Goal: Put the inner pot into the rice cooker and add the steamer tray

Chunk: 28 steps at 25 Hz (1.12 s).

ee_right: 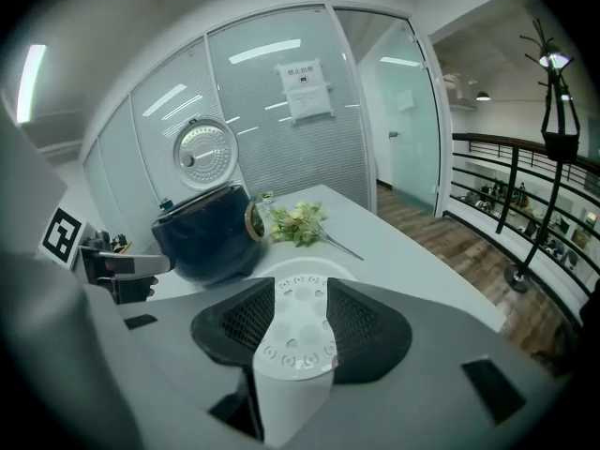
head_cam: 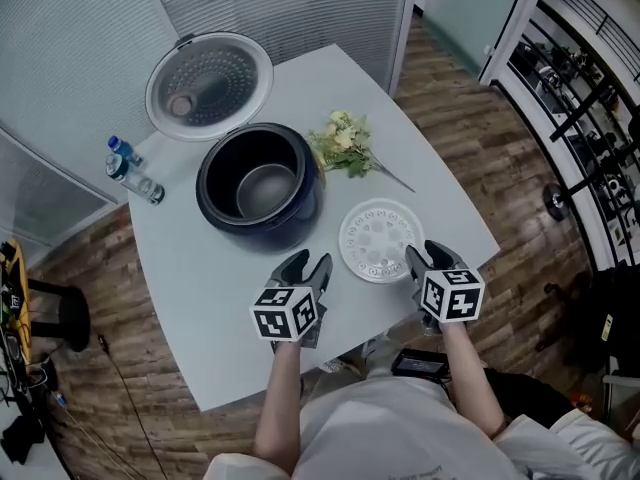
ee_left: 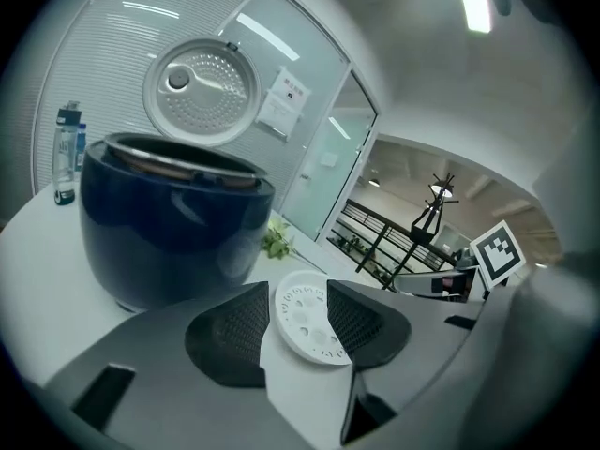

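The dark blue rice cooker (head_cam: 260, 183) stands open in the middle of the white table (head_cam: 210, 298), its round lid (head_cam: 208, 83) tipped back. Grey metal shows at its bottom. The white perforated steamer tray (head_cam: 380, 240) lies flat on the table to the cooker's right. My left gripper (head_cam: 305, 266) hovers open just left of the tray, holding nothing. My right gripper (head_cam: 428, 258) is open at the tray's right edge, also holding nothing. In the left gripper view the tray (ee_left: 309, 331) shows between the open jaws (ee_left: 298, 319), beside the cooker (ee_left: 169, 223). The right gripper (ee_right: 300, 322) frames the tray (ee_right: 295, 340) too.
A bunch of pale flowers (head_cam: 345, 143) lies behind the tray, close to the cooker. A water bottle (head_cam: 130, 168) stands at the table's left edge. The table's near edge is just under both grippers; wooden floor surrounds it, with glass partitions behind.
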{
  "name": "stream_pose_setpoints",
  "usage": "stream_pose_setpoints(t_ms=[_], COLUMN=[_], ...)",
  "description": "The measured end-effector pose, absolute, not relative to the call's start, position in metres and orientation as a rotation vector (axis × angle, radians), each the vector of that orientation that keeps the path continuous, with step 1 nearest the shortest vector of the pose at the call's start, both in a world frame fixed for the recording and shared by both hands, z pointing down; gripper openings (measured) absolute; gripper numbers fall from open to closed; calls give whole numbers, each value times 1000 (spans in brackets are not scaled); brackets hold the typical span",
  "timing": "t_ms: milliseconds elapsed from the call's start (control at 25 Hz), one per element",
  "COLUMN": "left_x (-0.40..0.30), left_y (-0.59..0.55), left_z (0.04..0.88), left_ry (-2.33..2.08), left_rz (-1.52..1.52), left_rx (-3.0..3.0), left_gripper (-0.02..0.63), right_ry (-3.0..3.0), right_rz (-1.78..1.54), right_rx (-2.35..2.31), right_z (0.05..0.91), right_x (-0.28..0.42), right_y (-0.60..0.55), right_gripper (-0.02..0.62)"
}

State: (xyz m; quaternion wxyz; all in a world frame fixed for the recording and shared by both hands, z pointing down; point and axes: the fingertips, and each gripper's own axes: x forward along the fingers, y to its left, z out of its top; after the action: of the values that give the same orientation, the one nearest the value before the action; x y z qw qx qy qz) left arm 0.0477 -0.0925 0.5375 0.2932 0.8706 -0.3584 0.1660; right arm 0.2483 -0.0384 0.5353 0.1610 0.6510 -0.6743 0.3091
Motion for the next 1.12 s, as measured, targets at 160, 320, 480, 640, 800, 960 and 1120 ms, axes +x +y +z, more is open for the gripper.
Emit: stream_pose_setpoints(t_ms=[160, 320, 480, 640, 800, 960, 1120], left_x=[77, 95, 107, 110, 110, 111, 120], left_y=[-93, -100, -108, -110, -114, -111, -112], left_z=[574, 605, 635, 658, 672, 677, 680], left_ry=[-915, -912, -906, -914, -941, -933, -895], left_rz=[513, 569, 618, 657, 665, 641, 636], left_rx=[2262, 2209, 2158, 2120, 2087, 2062, 2064], left_gripper=[187, 187, 187, 187, 187, 186, 117], right_ry=[-1880, -1851, -1820, -1797, -1795, -1834, -1860], right_rz=[947, 1009, 1061, 1113, 1142, 1171, 1217], right_rx=[1821, 1782, 1754, 1728, 1716, 1691, 1665], right_z=[570, 602, 631, 652, 664, 668, 670], right_x=[273, 289, 301, 303, 302, 297, 297], right_y=[-41, -49, -57, -58, -60, -60, -66], right_gripper=[178, 178, 178, 178, 178, 130, 117])
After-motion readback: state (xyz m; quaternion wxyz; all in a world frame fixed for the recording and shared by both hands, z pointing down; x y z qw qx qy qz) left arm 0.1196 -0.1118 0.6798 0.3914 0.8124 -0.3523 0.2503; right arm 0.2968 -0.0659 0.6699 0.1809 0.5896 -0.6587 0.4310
